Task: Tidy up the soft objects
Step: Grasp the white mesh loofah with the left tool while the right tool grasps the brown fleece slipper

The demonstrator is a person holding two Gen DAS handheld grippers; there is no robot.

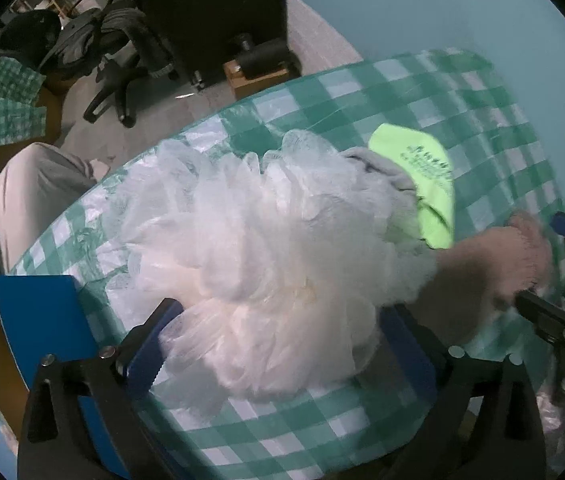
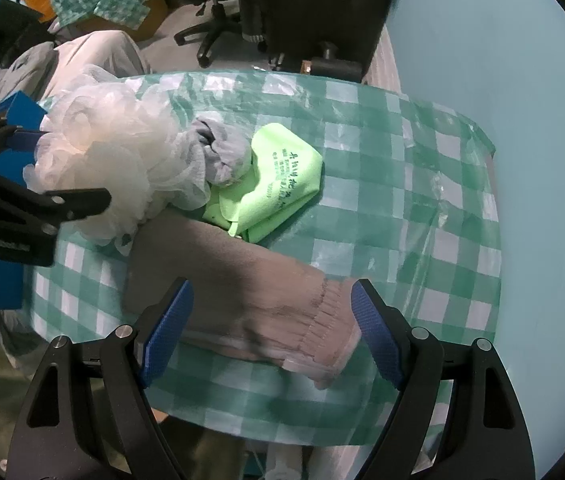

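The table [image 2: 422, 208] carries a green-and-white checked cloth under clear plastic, with a pale blue wall behind it and office chairs [image 2: 218, 20] on the floor beyond. From the left wrist view I see the left gripper [image 1: 278, 356] pointing down with its jaws spread wide around the white mesh bath pouf [image 1: 250, 240]; the blue pads stand on either side of it, and I cannot tell whether they touch the mesh. From the right wrist view, my right gripper [image 2: 270, 328] is open over the brownish-pink sock [image 2: 242, 280], which lies flat on the cloth between the pads and apart from both. A grey cloth [image 2: 222, 152] sits bunched against the pouf, and a lime-green cloth [image 2: 278, 184] with printed lettering lies just beside it. A blue box [image 1: 42, 312] stands at the table's near left edge.
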